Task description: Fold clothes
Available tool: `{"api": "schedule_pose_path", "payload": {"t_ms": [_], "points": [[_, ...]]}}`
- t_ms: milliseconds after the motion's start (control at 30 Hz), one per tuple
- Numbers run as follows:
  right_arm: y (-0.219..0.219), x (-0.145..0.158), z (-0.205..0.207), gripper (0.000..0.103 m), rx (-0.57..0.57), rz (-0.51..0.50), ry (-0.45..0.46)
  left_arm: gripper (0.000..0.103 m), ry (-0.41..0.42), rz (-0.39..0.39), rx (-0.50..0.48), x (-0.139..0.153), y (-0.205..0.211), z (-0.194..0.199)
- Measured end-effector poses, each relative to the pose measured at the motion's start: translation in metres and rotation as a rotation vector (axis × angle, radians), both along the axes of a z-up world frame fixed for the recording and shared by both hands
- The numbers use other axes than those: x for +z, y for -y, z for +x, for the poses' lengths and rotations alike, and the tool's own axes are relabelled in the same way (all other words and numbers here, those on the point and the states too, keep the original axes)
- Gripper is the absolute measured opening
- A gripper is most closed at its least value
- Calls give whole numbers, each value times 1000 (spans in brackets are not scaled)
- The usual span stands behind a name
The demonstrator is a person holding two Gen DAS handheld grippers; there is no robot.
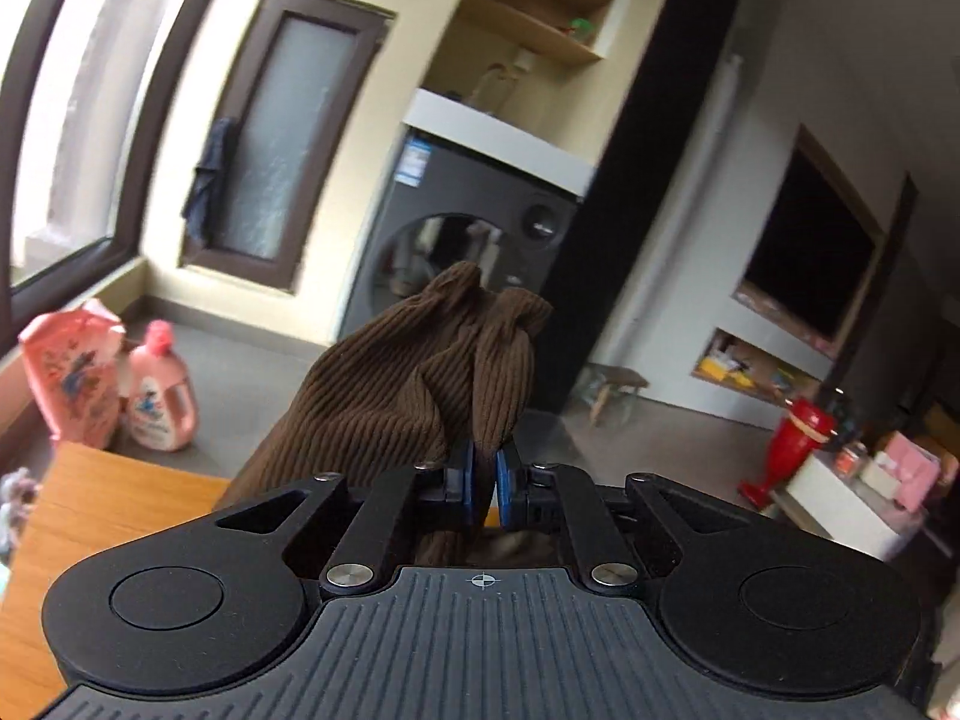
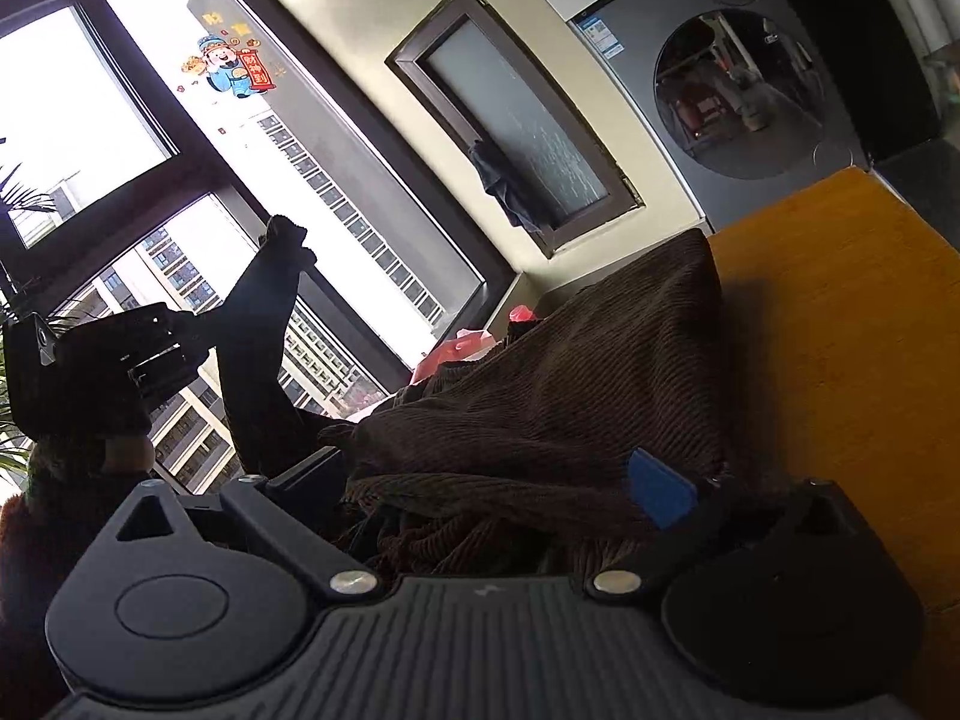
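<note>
A brown corduroy garment (image 1: 408, 384) rises in a bunched fold in front of my left gripper (image 1: 485, 468), whose blue pads (image 1: 462, 480) are shut on it. In the right wrist view the rest of the garment (image 2: 570, 372) lies heaped on the wooden table (image 2: 840, 330). My right gripper (image 2: 486, 474) stands open, low over the heap, with cloth lying between its wide-apart fingers and its blue pad (image 2: 660, 486) beside the fabric. At the left of that view the left gripper (image 2: 150, 354) holds a strip of the cloth (image 2: 270, 300) raised against the window.
A grey washing machine (image 1: 468, 240) stands beyond the table. Pink detergent bottle (image 1: 162, 396) and pink bag (image 1: 72, 372) sit on the floor at the left. A red vase (image 1: 792, 444) stands at the right. The table edge (image 1: 90, 510) shows at the lower left.
</note>
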State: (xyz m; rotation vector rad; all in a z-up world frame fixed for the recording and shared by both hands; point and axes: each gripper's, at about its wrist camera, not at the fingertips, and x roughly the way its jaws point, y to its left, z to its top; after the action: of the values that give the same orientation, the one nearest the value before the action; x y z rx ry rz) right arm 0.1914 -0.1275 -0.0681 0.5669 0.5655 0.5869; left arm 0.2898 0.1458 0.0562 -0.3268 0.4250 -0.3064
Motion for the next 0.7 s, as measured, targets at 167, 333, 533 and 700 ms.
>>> {"api": "schedule_pose_path", "payload": {"t_ms": [167,333,533,700], "points": [[2,-3,0,103,-17,27,-2,55,-90,9,-214,-48,47,-2],[3,-5,5,103,16,35,-27,92,-95,17,-201,-55,29,-28],[-13,1,6,103,64,-78,-46,98,-226,62,-191,-80,-9,-76],[-24,8,8,103,109,-146,-43,101,-370,-26,-300,-99,-13,-119]]}}
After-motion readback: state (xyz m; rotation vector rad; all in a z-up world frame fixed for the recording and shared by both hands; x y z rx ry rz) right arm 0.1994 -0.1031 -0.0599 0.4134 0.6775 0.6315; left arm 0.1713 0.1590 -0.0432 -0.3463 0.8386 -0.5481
